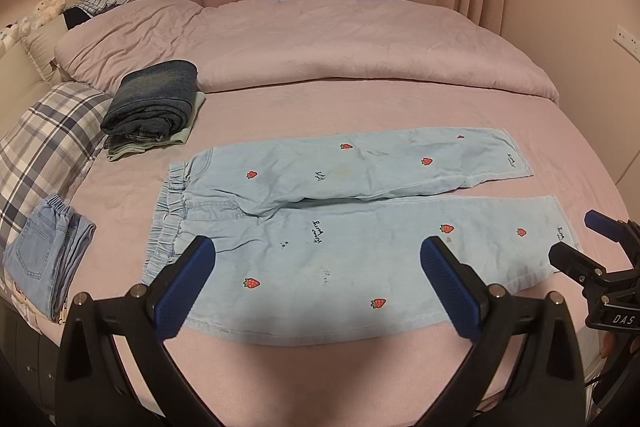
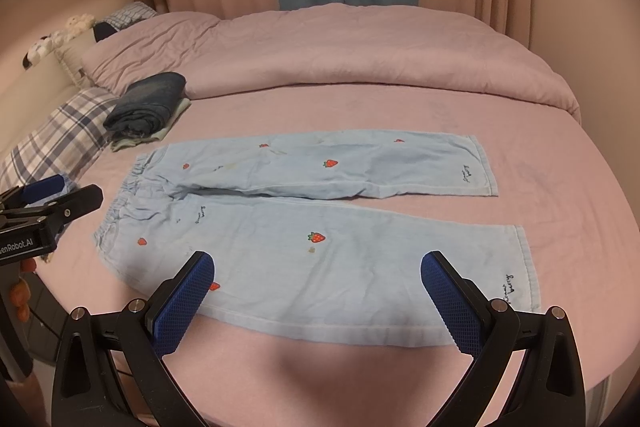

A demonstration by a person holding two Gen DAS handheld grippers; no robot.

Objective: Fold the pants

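Light blue pants (image 1: 340, 227) with red strawberry prints lie flat on the pink bed, waistband to the left, both legs stretched to the right with a gap between them. In the right wrist view the same pants (image 2: 312, 227) fill the middle. My left gripper (image 1: 318, 251) hovers open above the near leg, close to the waistband side, nothing between its blue pads. My right gripper (image 2: 318, 263) hangs open over the near leg toward the hem, also empty. The right gripper (image 1: 576, 243) shows at the right edge of the left wrist view; the left gripper (image 2: 60, 193) shows at the left edge of the other.
A folded dark denim stack (image 1: 154, 103) lies at the back left of the bed. Folded light jeans (image 1: 44, 259) rest on a plaid pillow (image 1: 48, 147) at the left. A rolled pink duvet (image 1: 320, 43) runs across the back. The near bed edge (image 1: 320, 387) is below the grippers.
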